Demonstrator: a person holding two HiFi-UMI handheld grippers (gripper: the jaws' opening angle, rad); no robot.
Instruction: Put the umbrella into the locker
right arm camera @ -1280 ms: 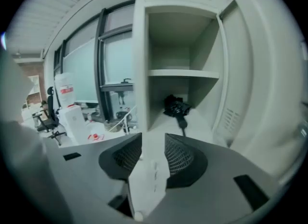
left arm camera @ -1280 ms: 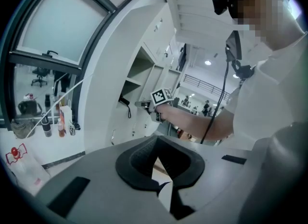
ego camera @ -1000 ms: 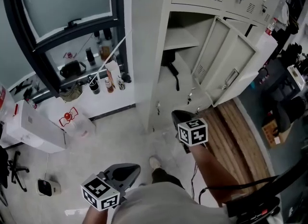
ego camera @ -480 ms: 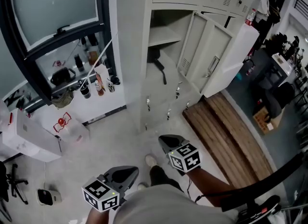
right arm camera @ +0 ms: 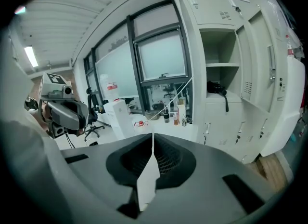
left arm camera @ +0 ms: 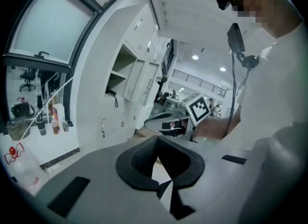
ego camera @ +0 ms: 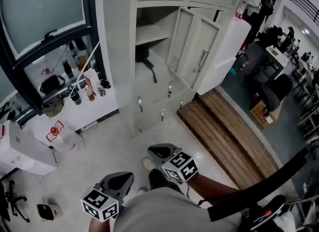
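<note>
Lying flat in locker (ego camera: pixel 118 51), umbrella (ego camera: pixel 143 56), strap (ego camera: pixel 151 74) dangling; left tongs (left arm camera: pixel 157 147), right tongs (right arm camera: pixel 152 145) closed empty.

We hold the left gripper (ego camera: pixel 121 177) and right gripper (ego camera: pixel 160 151) well apart from the open locker (ego camera: pixel 117 36). A black umbrella (ego camera: pixel 143 55) lies inside.

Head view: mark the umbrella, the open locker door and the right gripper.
umbrella (ego camera: pixel 143 55), head view, its black body.
open locker door (ego camera: pixel 209 51), head view, panel beside the handle.
right gripper (ego camera: pixel 152 151), head view, its shut tips.
</note>
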